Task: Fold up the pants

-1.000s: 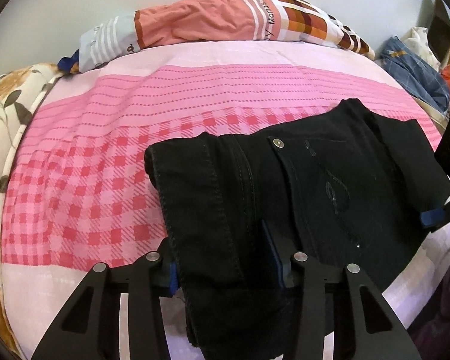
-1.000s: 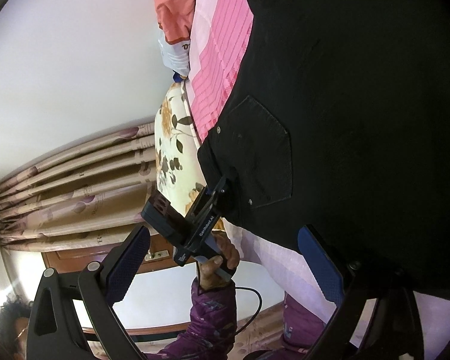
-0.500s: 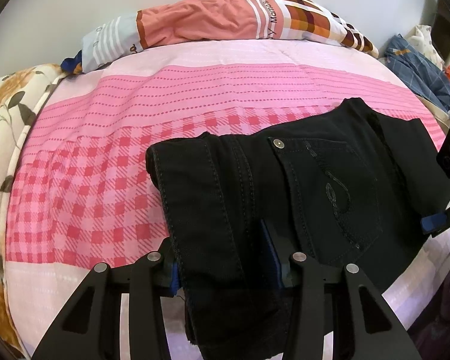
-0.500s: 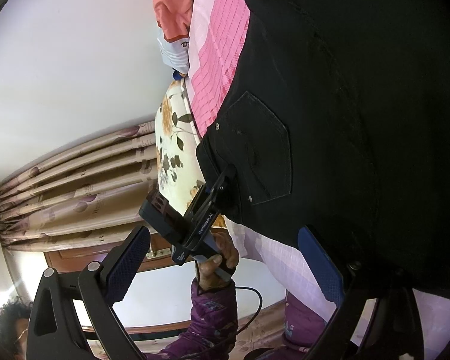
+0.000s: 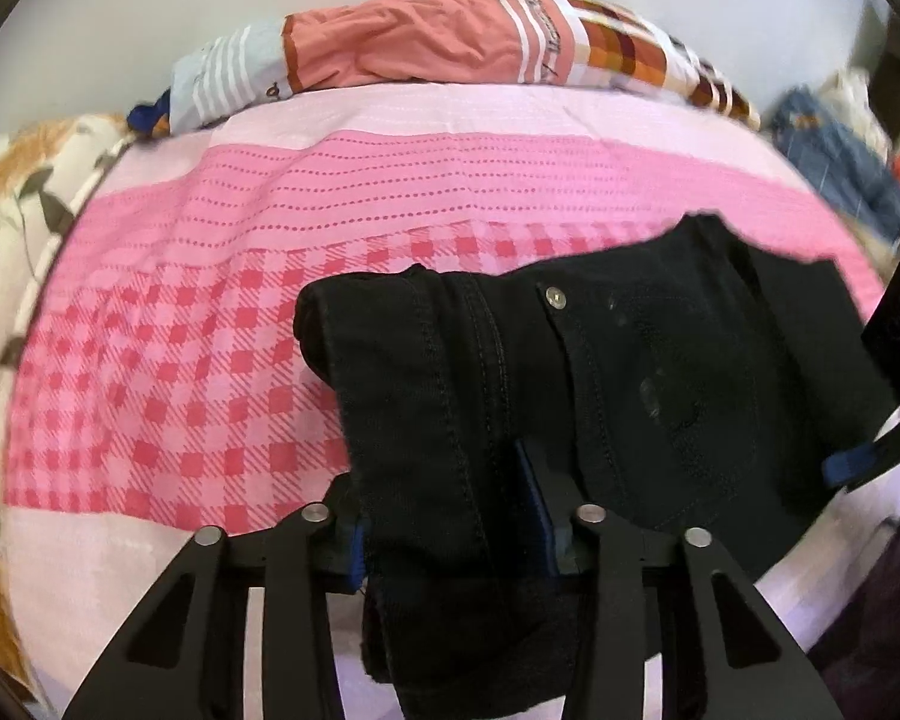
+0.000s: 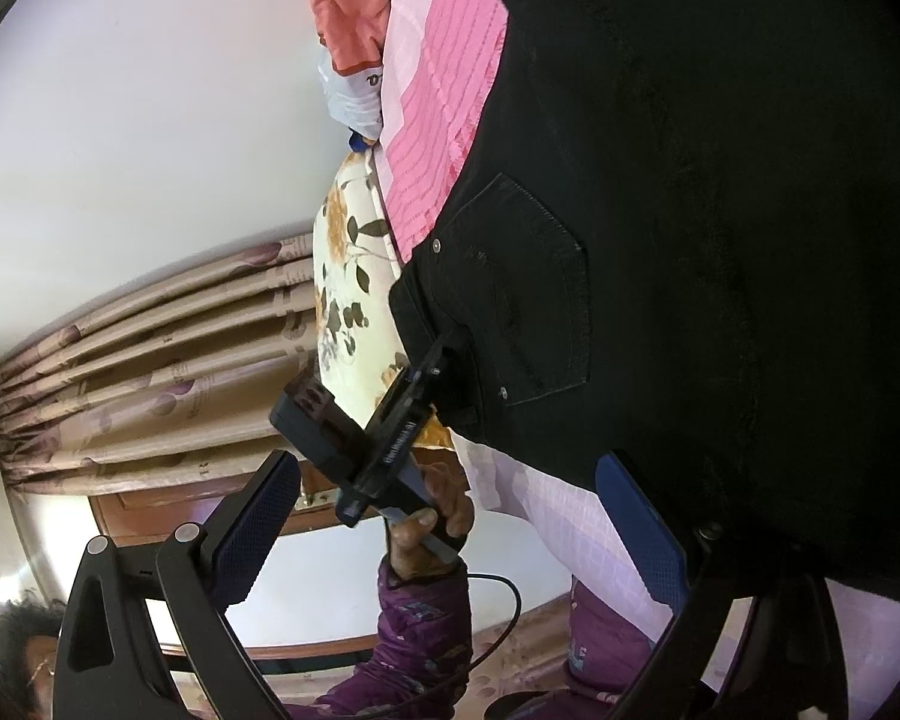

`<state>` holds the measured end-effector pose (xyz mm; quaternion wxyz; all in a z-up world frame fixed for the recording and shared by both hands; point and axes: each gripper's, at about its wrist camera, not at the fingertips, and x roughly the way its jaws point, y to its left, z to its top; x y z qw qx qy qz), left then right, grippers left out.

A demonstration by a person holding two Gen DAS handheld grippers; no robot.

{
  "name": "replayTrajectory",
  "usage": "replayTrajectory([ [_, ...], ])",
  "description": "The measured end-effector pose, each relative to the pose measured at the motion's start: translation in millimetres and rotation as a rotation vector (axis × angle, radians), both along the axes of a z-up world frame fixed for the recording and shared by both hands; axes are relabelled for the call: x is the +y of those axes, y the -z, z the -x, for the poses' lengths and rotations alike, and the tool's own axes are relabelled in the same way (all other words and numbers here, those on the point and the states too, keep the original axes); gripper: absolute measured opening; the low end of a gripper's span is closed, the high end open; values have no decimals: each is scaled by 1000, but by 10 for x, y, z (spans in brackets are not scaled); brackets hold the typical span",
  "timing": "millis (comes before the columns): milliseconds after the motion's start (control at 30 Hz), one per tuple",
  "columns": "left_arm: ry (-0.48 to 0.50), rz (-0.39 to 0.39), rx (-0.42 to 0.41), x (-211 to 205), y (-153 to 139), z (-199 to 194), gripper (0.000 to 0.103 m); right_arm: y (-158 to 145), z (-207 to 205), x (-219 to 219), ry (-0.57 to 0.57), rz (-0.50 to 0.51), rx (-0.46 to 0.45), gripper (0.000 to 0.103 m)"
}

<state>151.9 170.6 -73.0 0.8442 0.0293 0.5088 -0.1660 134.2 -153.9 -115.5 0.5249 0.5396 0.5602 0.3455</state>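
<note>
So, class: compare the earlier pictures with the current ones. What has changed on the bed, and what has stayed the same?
Little has changed. The left gripper is closing its jaws on the near edge of the black pants, which sits between its pads. The right gripper stays wide open at the pants' other side, holding nothing. The pants lie folded in the same spot on the pink bedsheet, and the pillow has not moved.

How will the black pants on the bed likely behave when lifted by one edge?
The pants would probably droop, not stay flat: their near edge already hangs limp over the bed. Thick stitched seams and stacked layers suggest heavy cloth. The woven surface looks unlikely to slip from the closing left tool.
</note>
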Motion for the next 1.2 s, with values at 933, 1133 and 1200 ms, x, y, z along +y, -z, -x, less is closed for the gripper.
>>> replayTrajectory([
  [933,21,863,314,-624,-265,-102,33,-140,-276,477,-71,-201,-224,103],
  [1133,60,946,240,-614,-398,-157,32,125,-265,357,-35,-178,-140,103],
  [1200,52,876,159,-539,-588,-168,32,145,-287,396,-44,-178,-137,103],
])
